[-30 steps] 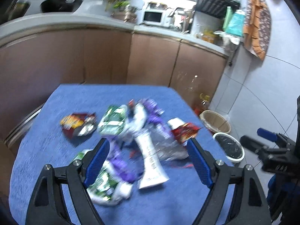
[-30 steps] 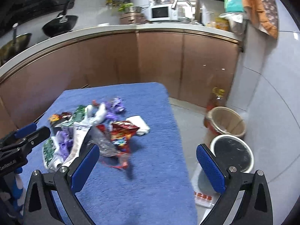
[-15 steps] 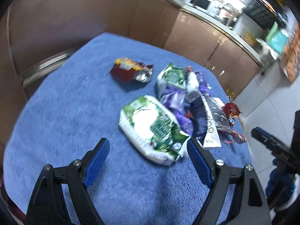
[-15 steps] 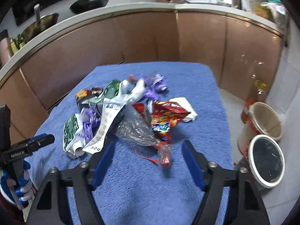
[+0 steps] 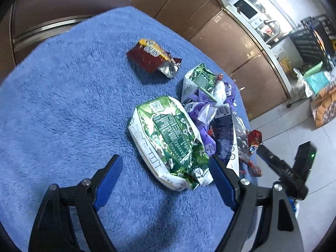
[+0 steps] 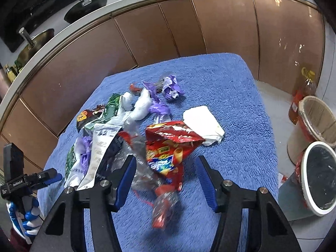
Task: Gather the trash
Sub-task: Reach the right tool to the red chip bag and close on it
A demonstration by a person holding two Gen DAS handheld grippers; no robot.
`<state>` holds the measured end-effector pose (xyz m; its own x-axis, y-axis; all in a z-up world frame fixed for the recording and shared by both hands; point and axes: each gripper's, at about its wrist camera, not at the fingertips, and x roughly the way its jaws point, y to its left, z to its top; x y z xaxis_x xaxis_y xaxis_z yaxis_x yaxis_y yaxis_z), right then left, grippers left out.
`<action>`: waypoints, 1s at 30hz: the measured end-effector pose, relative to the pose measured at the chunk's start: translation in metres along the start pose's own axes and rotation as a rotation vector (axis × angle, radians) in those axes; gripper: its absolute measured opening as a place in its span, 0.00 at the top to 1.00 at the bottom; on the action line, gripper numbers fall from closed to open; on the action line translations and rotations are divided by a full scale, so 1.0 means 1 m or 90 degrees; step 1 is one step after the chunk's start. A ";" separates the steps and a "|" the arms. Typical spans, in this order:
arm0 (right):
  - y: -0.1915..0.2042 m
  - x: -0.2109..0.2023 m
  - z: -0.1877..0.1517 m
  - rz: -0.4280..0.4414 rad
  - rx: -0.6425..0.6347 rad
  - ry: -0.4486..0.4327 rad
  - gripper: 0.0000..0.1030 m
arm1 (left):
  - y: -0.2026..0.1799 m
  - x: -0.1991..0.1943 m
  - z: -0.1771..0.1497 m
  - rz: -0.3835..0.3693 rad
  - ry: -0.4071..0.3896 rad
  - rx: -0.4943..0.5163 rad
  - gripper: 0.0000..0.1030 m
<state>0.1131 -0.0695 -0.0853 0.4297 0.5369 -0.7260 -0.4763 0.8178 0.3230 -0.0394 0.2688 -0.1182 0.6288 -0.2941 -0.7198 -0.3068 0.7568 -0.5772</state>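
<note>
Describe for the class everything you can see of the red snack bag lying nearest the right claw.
The red snack bag is a crinkled, glossy foil-like packet printed with yellow and blue graphics. Its torn-open mouth faces away from the camera and shows a silvery lining. It lies flat on the blue fleecy cloth. Its narrow end lies between the fingers of the right claw, whose jaws have just been closing; the pads are not yet pressing it. A crumpled clear wrapper overlaps its left side, and its right corner overlaps a white folded tissue.
</note>
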 end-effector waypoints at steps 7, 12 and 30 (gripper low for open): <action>-0.007 0.020 0.006 0.025 0.004 0.016 0.46 | 0.003 0.013 0.007 -0.038 0.023 -0.046 0.21; -0.009 0.026 0.006 0.045 0.003 0.021 0.47 | 0.009 0.017 0.006 -0.105 0.047 -0.113 0.21; -0.012 0.030 0.007 0.071 -0.010 0.012 0.74 | 0.015 0.042 0.011 -0.120 0.083 -0.192 0.70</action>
<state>0.1376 -0.0617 -0.1069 0.3591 0.6202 -0.6974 -0.5325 0.7498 0.3927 -0.0096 0.2746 -0.1530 0.6043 -0.4983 -0.6217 -0.4032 0.4818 -0.7780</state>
